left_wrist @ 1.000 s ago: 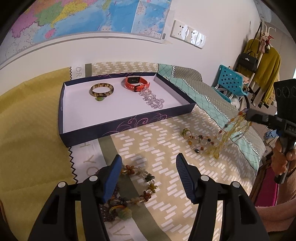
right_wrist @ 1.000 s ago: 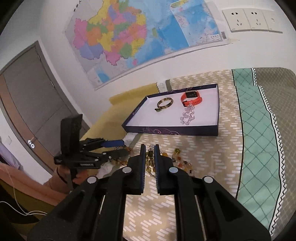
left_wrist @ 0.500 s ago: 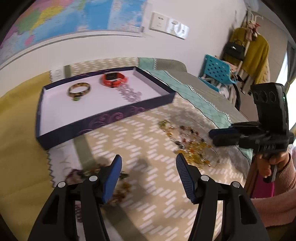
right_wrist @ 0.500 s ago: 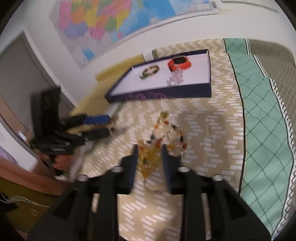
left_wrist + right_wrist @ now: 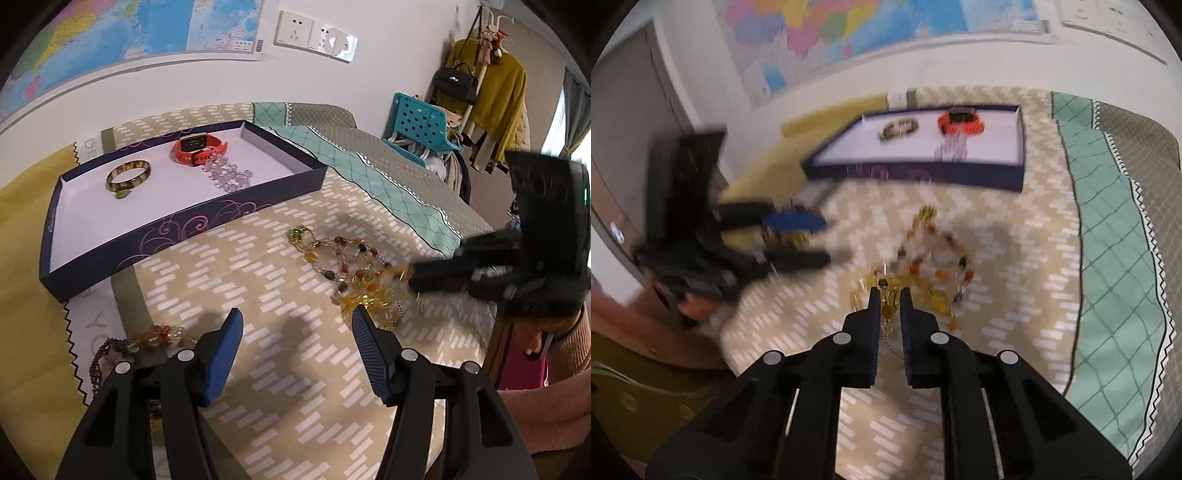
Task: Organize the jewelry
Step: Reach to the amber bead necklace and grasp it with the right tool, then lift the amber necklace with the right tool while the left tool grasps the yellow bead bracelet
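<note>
The left gripper (image 5: 295, 345) hovered with jaws apart over the patterned cloth (image 5: 258, 280); the right gripper (image 5: 415, 275) was closing at the beaded necklace (image 5: 347, 266), near the tray (image 5: 184, 236)
</note>
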Demonstrator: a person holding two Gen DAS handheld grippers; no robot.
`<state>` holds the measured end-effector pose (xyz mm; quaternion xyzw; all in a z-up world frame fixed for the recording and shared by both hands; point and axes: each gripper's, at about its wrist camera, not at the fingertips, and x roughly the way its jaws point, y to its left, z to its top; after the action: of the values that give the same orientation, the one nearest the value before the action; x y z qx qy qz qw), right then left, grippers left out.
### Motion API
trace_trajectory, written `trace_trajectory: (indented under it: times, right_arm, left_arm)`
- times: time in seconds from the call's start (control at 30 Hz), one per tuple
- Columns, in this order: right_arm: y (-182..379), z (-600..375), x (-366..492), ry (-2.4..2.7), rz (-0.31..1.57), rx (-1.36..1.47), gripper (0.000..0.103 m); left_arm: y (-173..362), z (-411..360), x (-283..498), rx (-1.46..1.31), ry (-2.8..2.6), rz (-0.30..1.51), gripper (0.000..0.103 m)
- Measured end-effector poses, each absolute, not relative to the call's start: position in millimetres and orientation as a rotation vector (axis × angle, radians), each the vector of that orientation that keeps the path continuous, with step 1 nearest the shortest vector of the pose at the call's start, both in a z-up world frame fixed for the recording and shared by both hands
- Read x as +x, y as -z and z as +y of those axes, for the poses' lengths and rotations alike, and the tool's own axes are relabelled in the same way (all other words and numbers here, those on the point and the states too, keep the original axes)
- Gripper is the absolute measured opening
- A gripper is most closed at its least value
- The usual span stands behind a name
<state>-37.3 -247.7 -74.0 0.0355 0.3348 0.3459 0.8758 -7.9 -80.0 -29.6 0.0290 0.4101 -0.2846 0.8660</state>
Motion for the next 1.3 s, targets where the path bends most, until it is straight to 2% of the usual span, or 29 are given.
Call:
trace_trajectory:
  times: [0.43,0.67,0.7,0.73,0.87,0.9,0.93,1.07,1.3]
  right_arm:
    - [16,-274,-35,-0.794,0.548,0.265,0.011]
    - [23,-270,-29,-0.837,0.576,0.311,0.011]
    - [24,-270,-29,-0.844,0.578,0.323,0.011]
    - [24,-270,-30,-0.845,0.576,0.327,0.011]
    - [22,-274,-31,-0.844,0.564,0.339,0.011]
    - [23,-276,-30,-0.843,0.564,0.344,0.011]
    - [23,-278,-30,-0.838,0.564,0.349,0.011]
    - [30,-288,-24,-0.808,0.574,0.373,0.011]
    - [49,-302,-12,-0.800,0.614,0.433,0.012]
  left_arm:
    - [30,-116,-11,0.113,0.711,0.849,0.063]
    - [27,-133,-1,0.071,0.789,0.841,0.064]
    - [29,-140,2,0.081,0.797,0.851,0.062]
    - [32,-146,5,0.087,0.803,0.864,0.052]
    - [41,-163,14,0.102,0.826,0.910,0.024]
    - [42,-163,14,0.100,0.833,0.913,0.010]
    - [42,-164,13,0.094,0.843,0.916,0.007]
    - [32,-154,7,0.058,0.840,0.872,0.007]
    - [-6,-96,-5,-0.064,0.804,0.791,0.001]
